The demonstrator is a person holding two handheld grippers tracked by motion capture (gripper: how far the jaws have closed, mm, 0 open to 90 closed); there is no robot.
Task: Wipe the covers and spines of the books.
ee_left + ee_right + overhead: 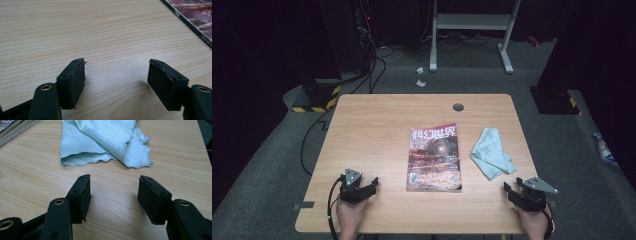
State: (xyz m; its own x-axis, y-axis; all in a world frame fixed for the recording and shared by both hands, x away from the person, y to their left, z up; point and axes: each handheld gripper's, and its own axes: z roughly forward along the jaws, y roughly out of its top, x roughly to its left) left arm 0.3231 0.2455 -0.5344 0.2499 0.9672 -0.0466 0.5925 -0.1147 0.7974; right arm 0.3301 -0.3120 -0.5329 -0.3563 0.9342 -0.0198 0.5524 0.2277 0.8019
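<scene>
A magazine (434, 158) with a red cover lies closed in the middle of the wooden table (377, 125); its corner (197, 15) shows at the top right of the left gripper view. A crumpled light-blue cloth (491, 152) lies to its right, just ahead of my right gripper (113, 195), and it shows large in the right gripper view (105, 142). My left gripper (362, 186) rests near the front left edge, open, with bare wood between its pads (72, 82). My right gripper (518, 192) sits near the front right edge, open and holding nothing.
A round cable hole (458, 106) is set near the table's far edge. Beyond the table stand a white metal frame (472, 30), black stands with yellow-striped bases (317, 95) and cables on the grey carpet. Page edges of the magazine (15, 130) lie at the right gripper view's top left.
</scene>
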